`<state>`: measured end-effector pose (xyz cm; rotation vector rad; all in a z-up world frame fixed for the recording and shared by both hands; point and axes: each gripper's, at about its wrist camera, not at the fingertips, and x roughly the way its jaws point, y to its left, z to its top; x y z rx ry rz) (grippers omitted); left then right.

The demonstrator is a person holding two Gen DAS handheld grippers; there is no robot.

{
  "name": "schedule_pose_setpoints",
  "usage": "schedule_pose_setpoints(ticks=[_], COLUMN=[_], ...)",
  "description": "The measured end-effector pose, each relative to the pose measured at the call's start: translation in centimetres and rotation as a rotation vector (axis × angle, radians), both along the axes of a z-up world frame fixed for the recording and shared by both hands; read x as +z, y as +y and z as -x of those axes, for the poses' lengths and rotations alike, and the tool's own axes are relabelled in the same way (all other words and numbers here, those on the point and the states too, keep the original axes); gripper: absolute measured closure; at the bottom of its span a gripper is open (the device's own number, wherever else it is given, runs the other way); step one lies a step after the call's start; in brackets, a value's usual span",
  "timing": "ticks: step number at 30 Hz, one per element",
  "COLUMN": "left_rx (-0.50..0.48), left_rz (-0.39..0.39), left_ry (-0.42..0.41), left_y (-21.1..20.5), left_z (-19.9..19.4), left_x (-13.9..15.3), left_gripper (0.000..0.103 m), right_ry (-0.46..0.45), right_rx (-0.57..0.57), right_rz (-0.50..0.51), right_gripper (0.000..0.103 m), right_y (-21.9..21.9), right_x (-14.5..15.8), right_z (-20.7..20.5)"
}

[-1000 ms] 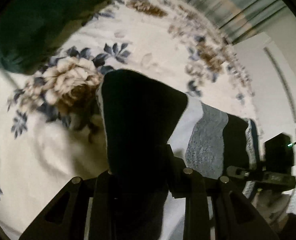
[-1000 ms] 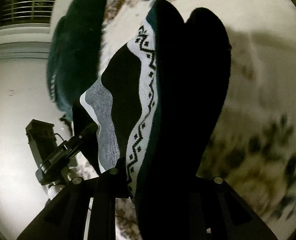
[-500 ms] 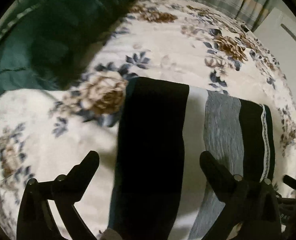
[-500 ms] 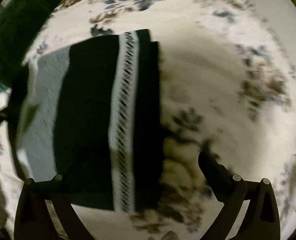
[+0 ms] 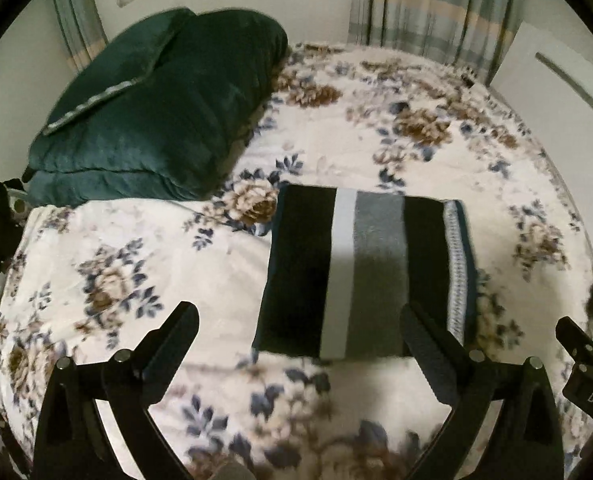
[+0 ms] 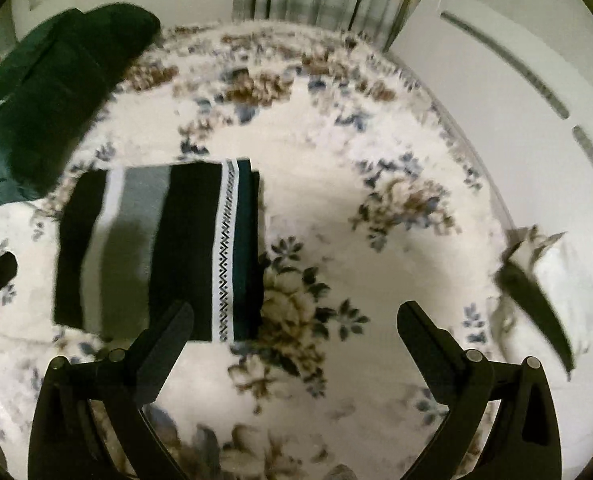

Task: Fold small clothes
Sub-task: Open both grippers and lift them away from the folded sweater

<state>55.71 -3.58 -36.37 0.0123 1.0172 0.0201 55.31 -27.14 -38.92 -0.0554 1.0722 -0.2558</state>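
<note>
Both my grippers, left (image 5: 300,328) and right (image 6: 294,326), hang spread and empty; the folded striped cloth (image 5: 366,268) lies flat ahead, stripes running away from me, nearer my left.

Garment (image 5: 366,272) released, both tongs empty.

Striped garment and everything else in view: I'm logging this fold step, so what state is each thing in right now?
Striped garment: folded into a flat rectangle, lying on the bed, not held.
Left gripper: open, nothing between the fingers, above the bed.
Right gripper: open, empty, clear of the garment.
Floral blanket: spread over the bed, slightly rumpled.
Green pillow: lying at the bed's far left, untouched.
Curtains: drawn shut.
</note>
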Motion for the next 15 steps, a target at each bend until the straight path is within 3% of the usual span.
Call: schedule_pose_setpoints(ticks=[15], left_rx=[-0.016], left_rz=[0.005], left_ry=[-0.159], left_y=[-1.7], left_z=[16.2], left_x=[19.4], left_gripper=[0.0], right_ry=[-0.221], right_rx=[0.063], right_rz=[0.014], right_gripper=[0.0], right_y=[2.0], right_x=[24.3], right_z=[18.7])
